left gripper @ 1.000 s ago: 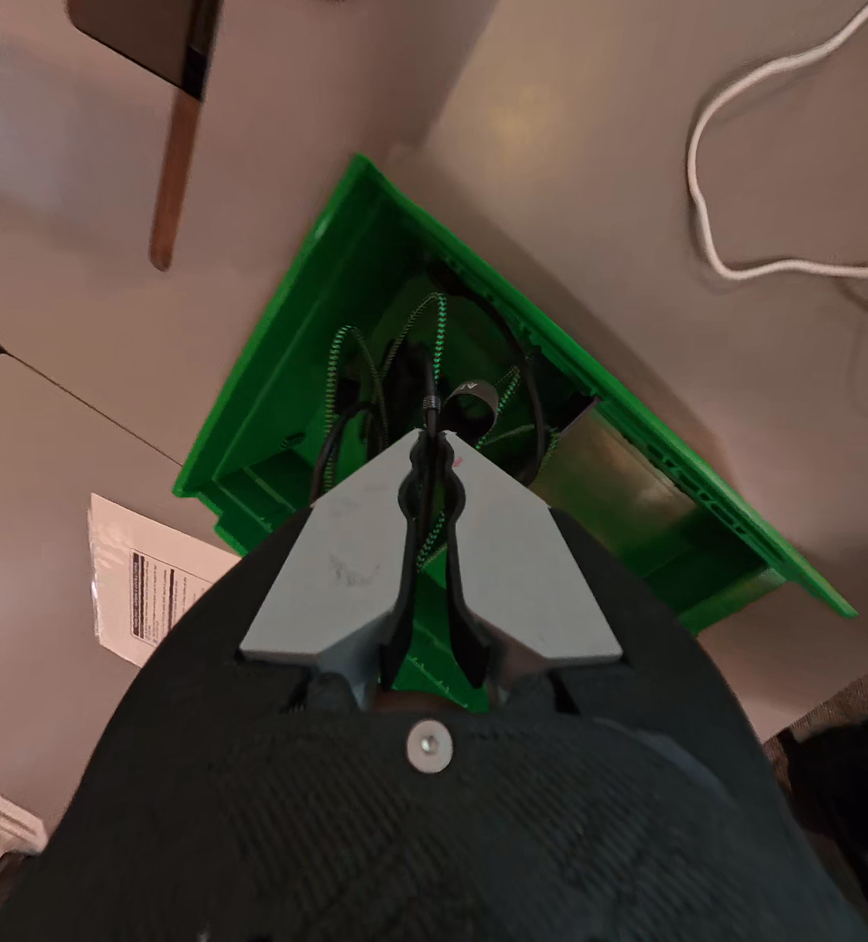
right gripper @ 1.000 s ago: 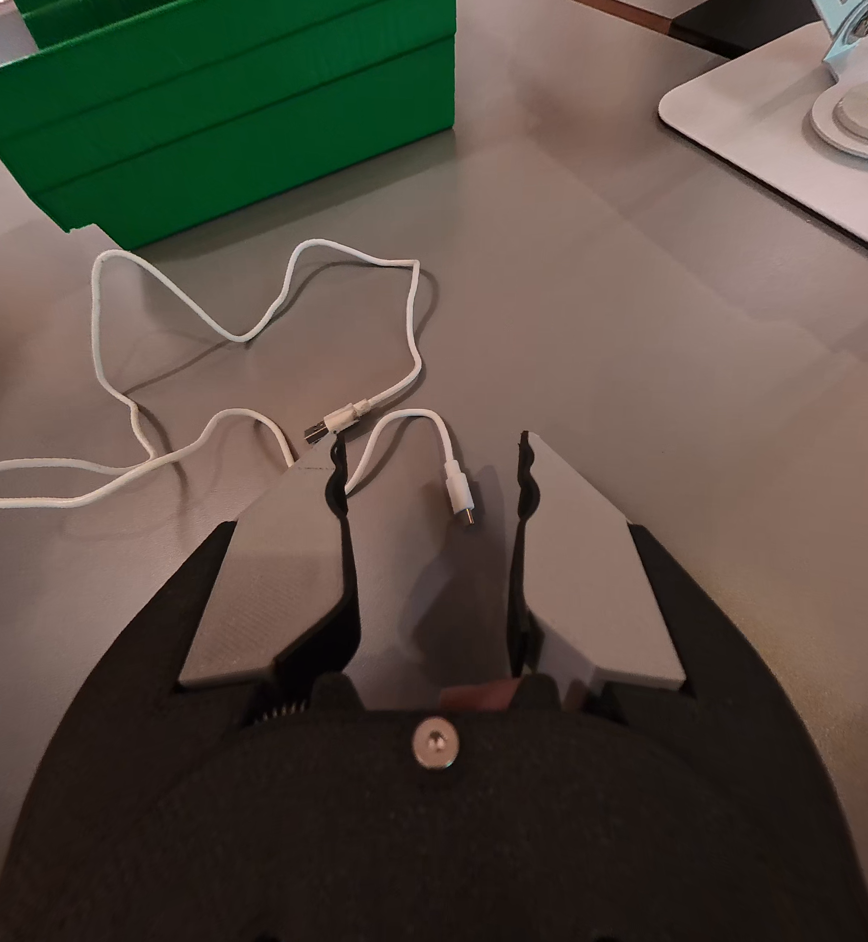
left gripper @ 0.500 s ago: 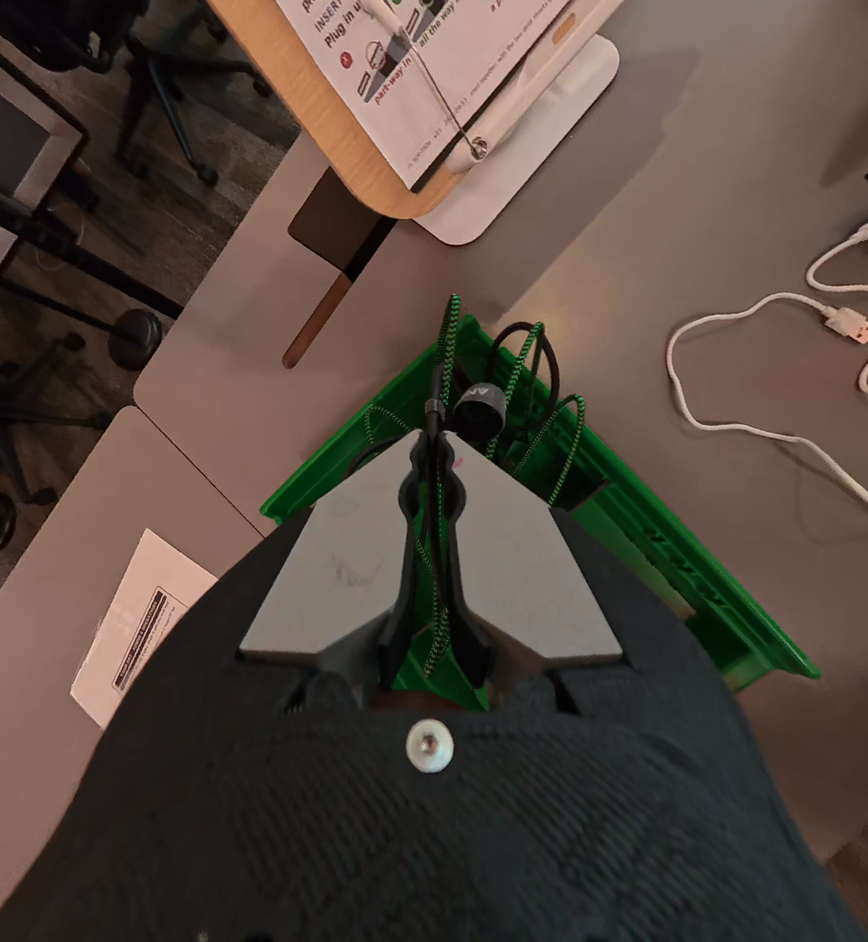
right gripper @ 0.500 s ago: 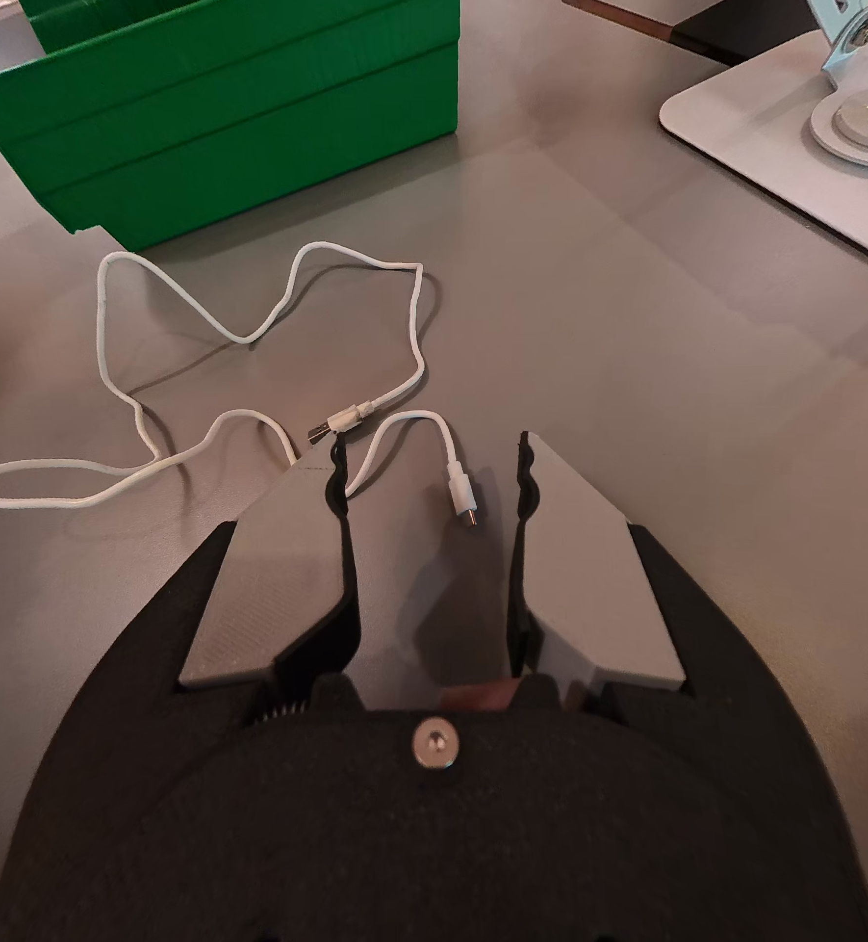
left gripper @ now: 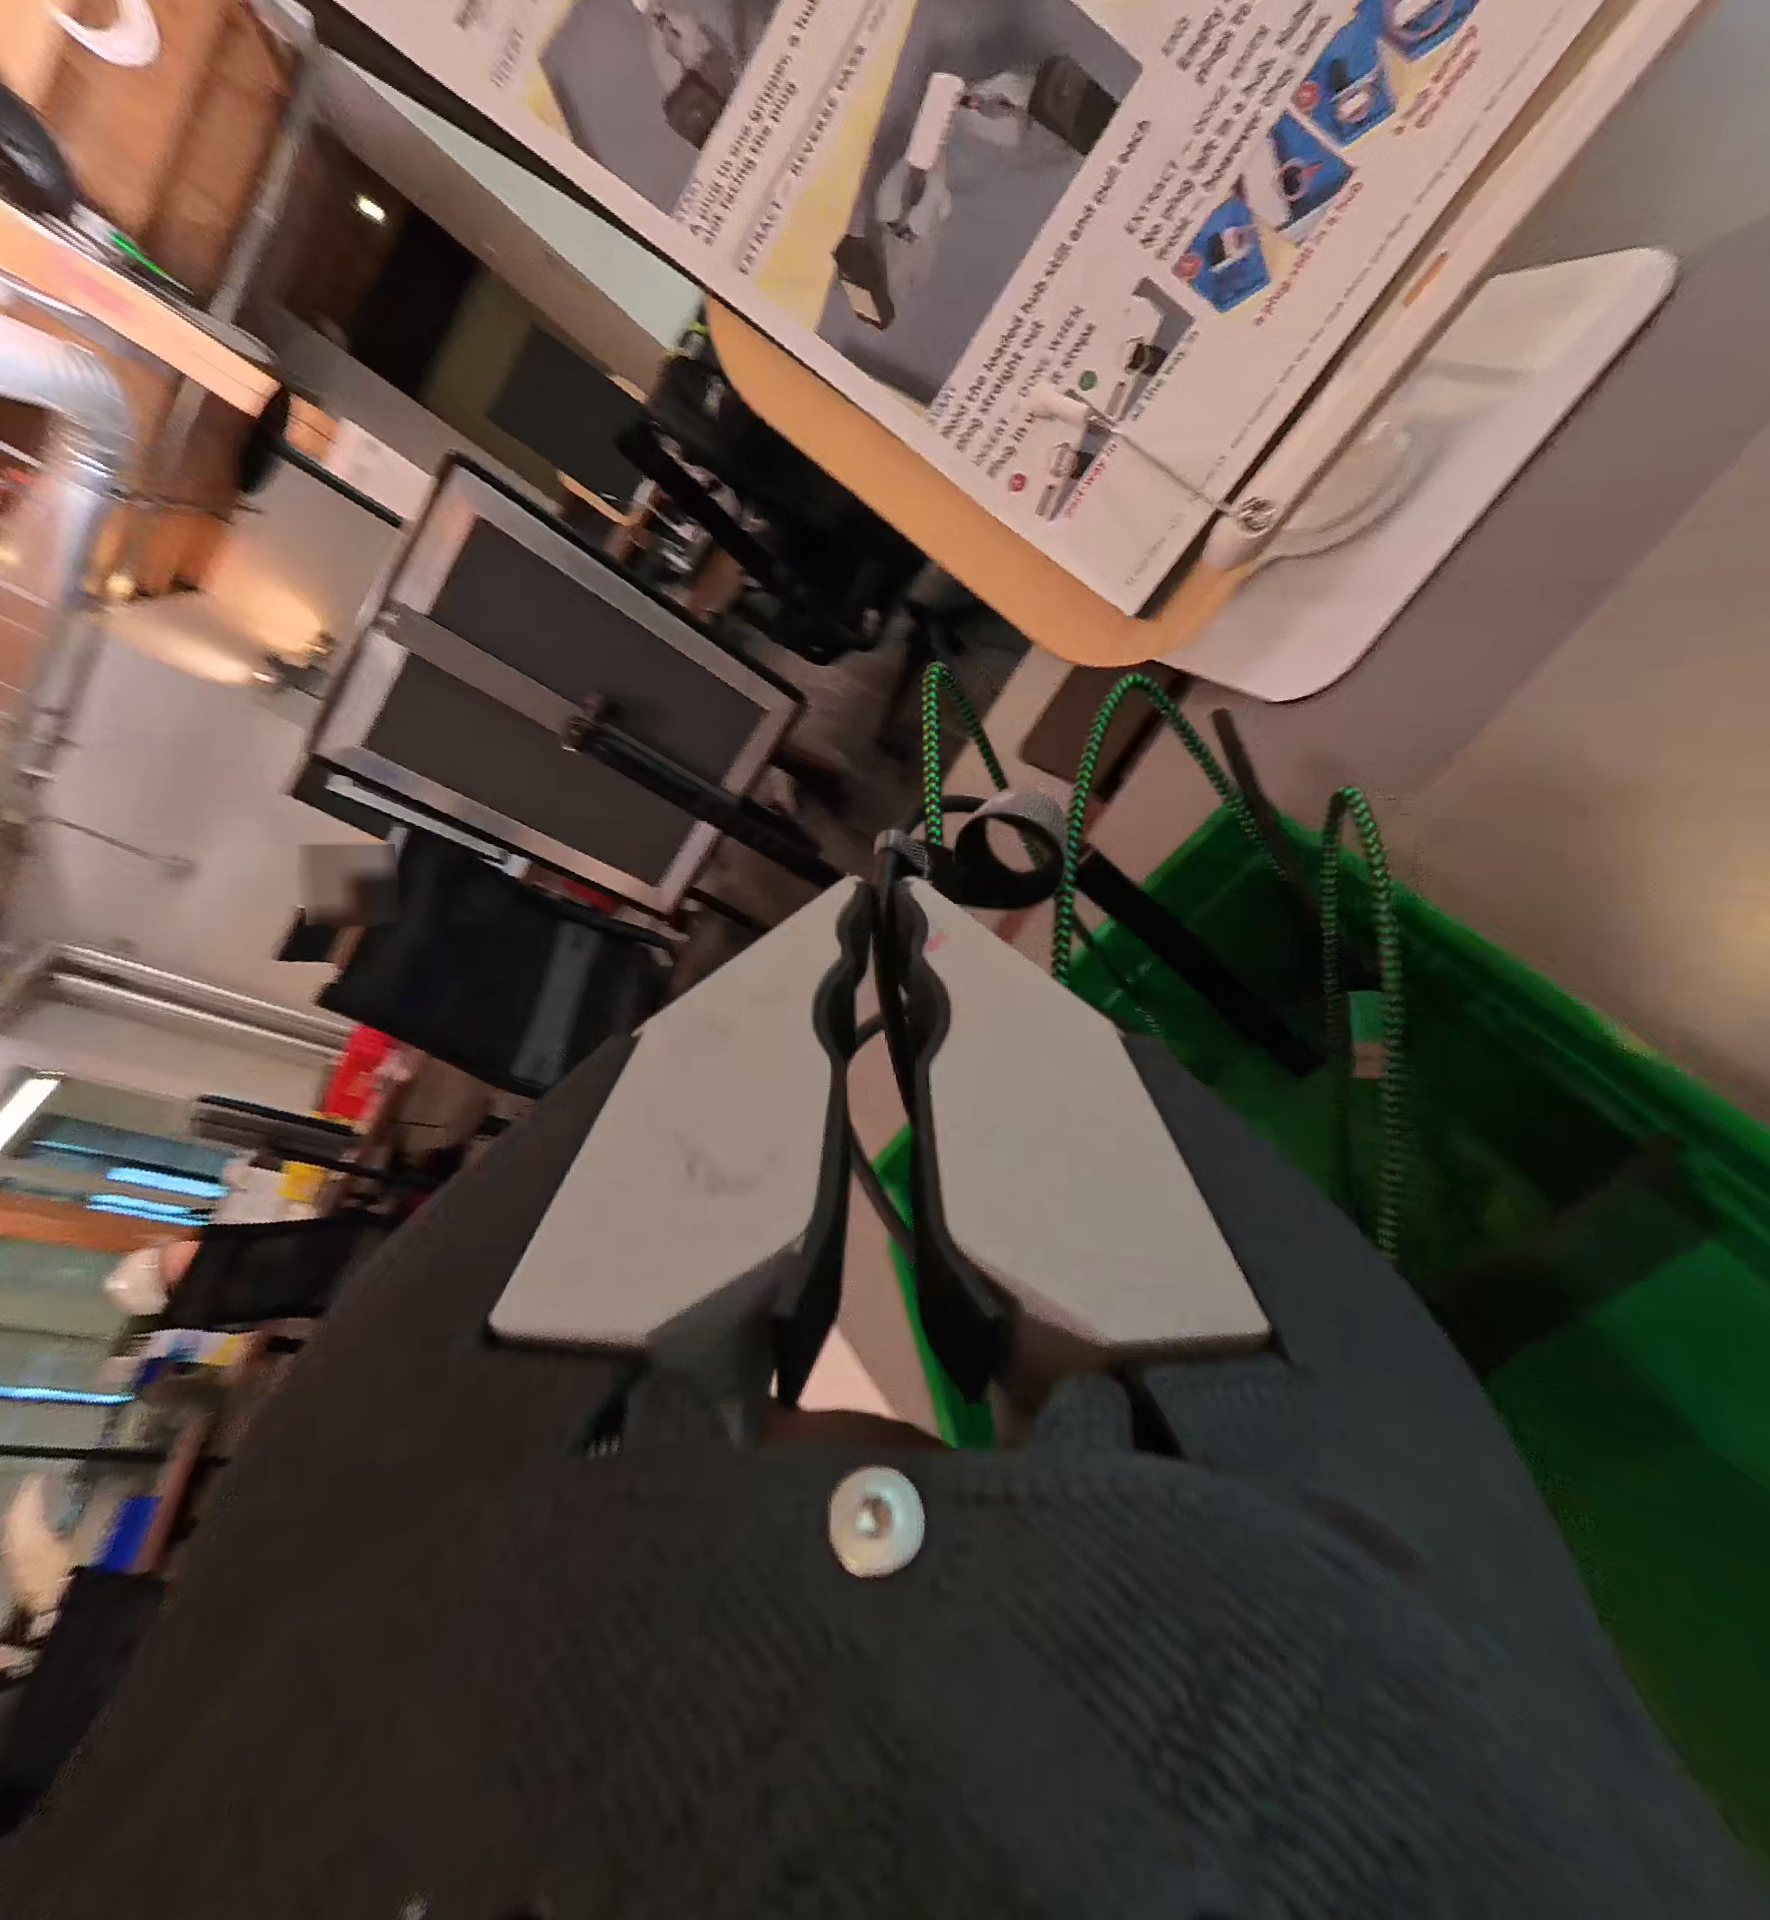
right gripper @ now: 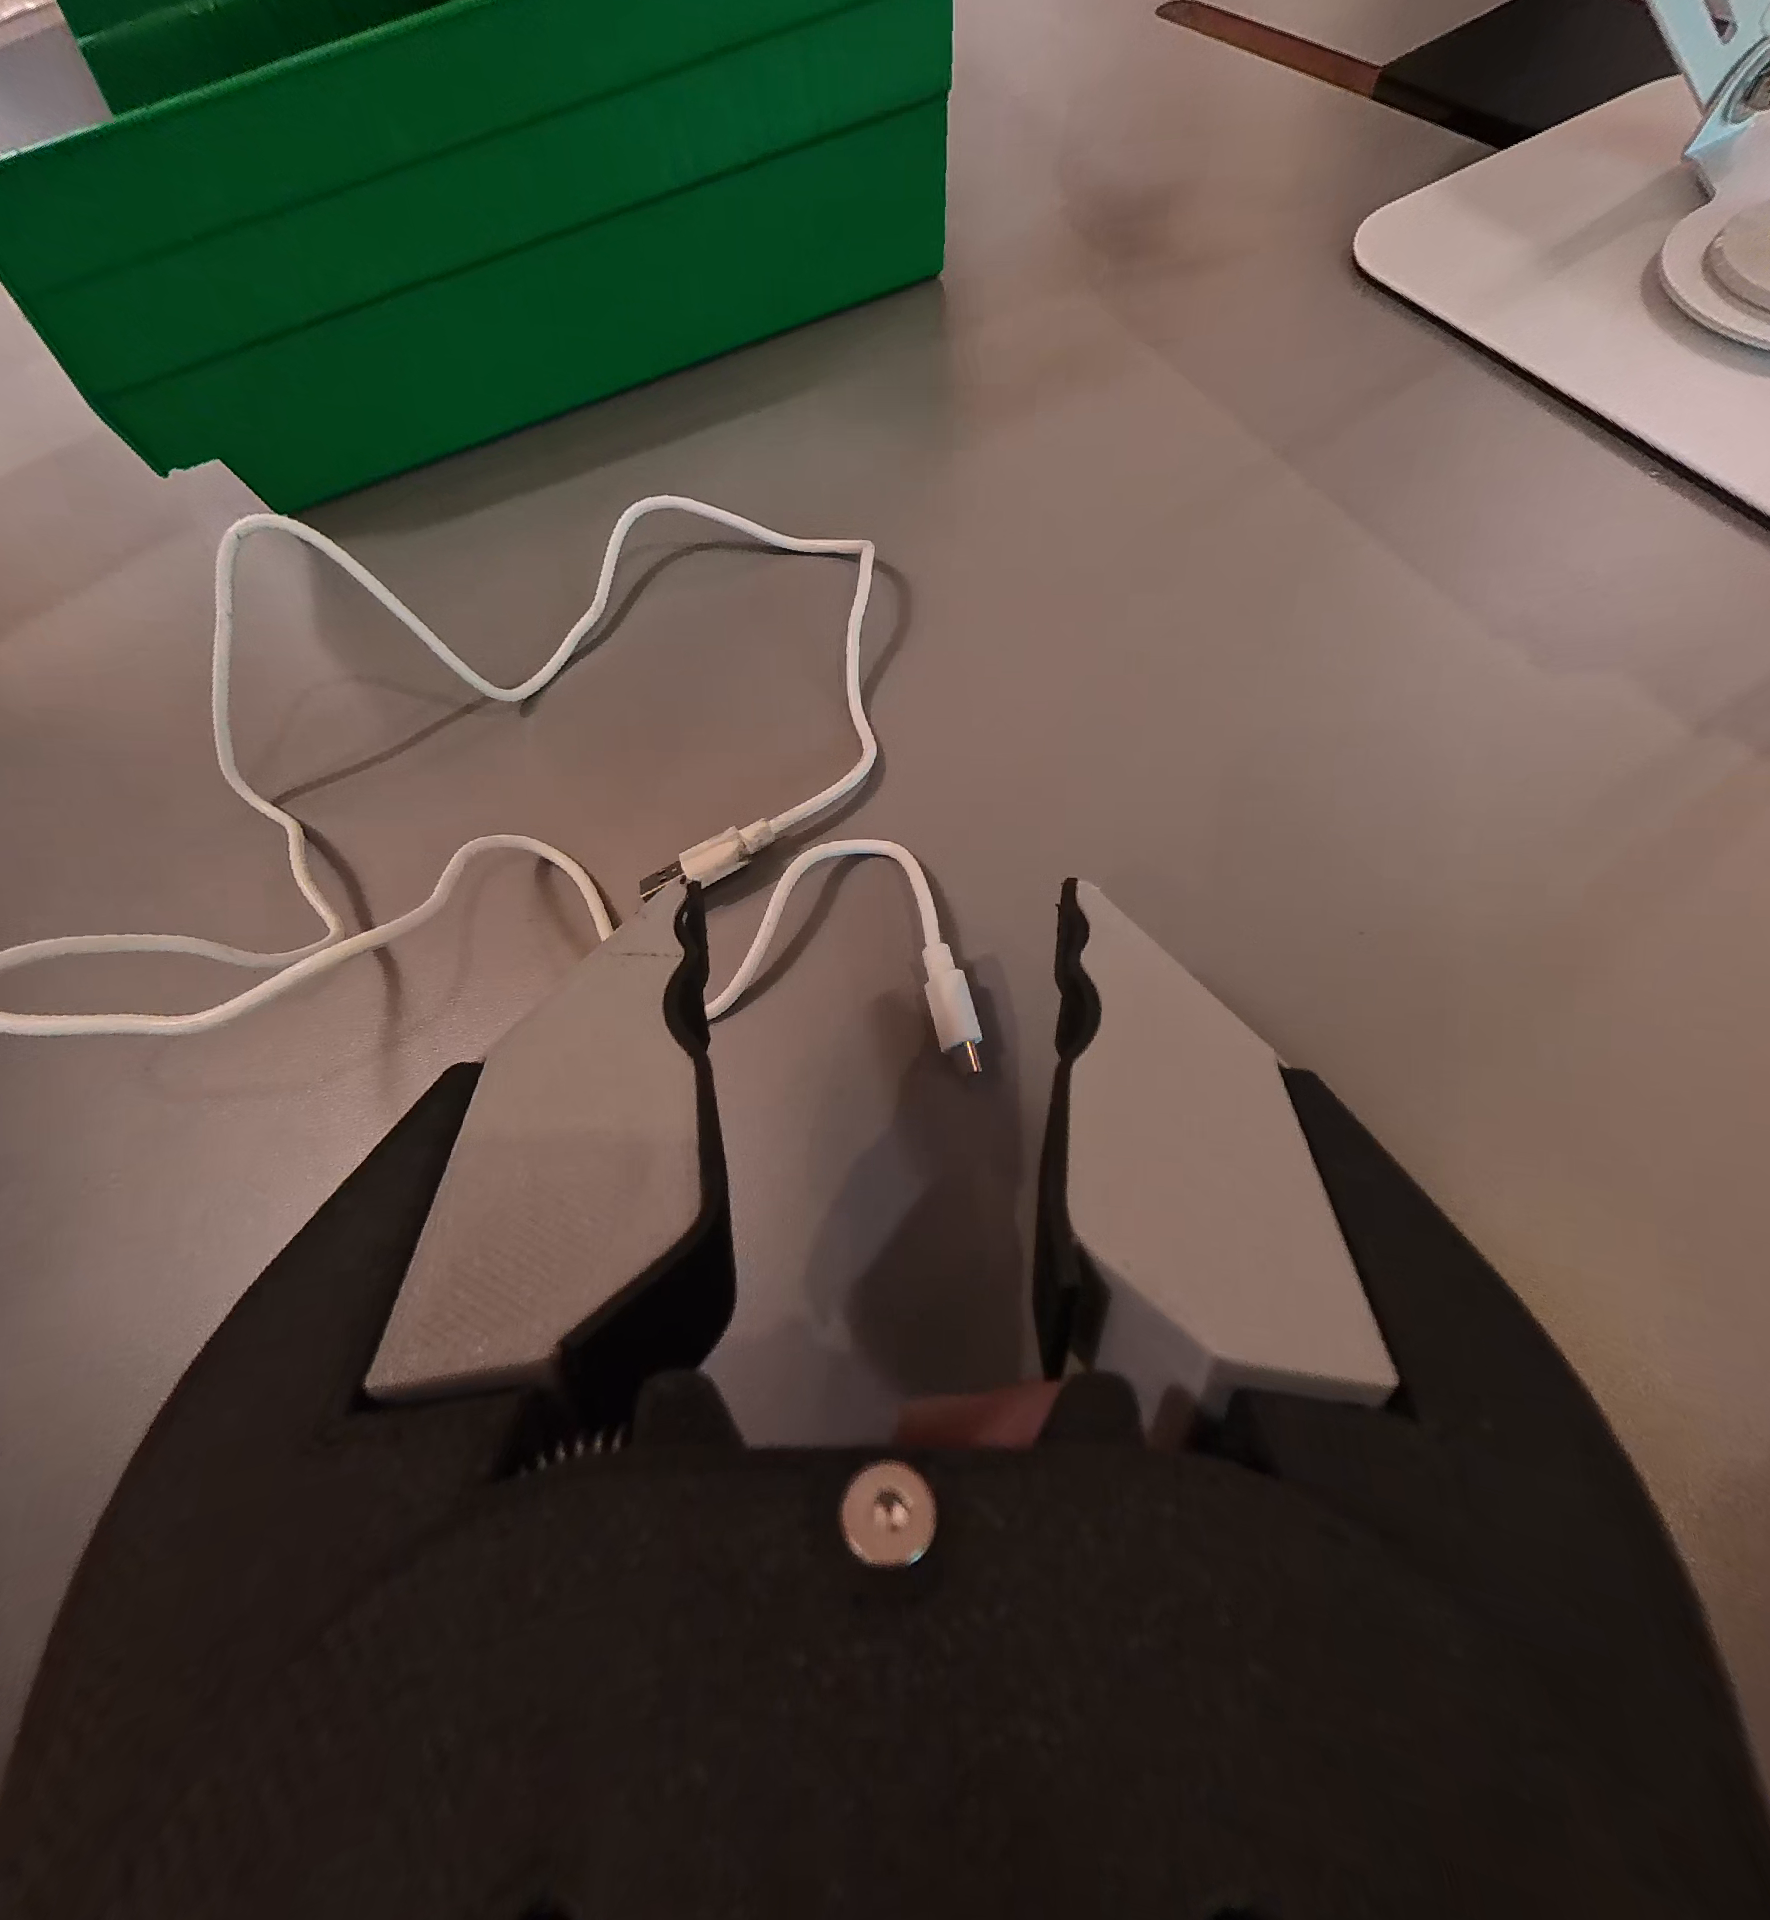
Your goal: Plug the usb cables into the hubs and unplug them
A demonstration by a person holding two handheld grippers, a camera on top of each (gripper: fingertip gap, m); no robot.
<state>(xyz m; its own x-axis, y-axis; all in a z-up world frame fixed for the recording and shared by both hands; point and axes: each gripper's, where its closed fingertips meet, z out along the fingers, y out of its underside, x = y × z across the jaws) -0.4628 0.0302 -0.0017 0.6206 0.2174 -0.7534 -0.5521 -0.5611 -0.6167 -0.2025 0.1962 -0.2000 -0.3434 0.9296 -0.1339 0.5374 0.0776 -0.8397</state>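
Note:
My left gripper [left gripper: 886,899] is shut on a black and green braided cable [left gripper: 1078,810] and holds it raised above the green bin [left gripper: 1639,1174]. Loops of the cable and a black strap ring [left gripper: 1000,857] hang beyond the fingertips, trailing into the bin. My right gripper [right gripper: 876,899] is open and empty, low over the grey table. A white cable [right gripper: 237,644] lies on the table in front of it. Its small plug [right gripper: 954,1013] lies between the open fingers, and its wider plug [right gripper: 699,857] lies by the left fingertip. No hub shows.
The green bin [right gripper: 465,239] stands at the back left in the right wrist view. A white stand base [right gripper: 1546,281] sits at the back right. An instruction sheet on a wooden board [left gripper: 1016,260] stands on that base [left gripper: 1432,468]. Office furniture fills the left of the left wrist view. There is about 35 cm between the tips of the two grippers.
My left gripper has lifted the black and green cable up out of the bin and tilted toward the room. The right gripper and the white cable have stayed in place.

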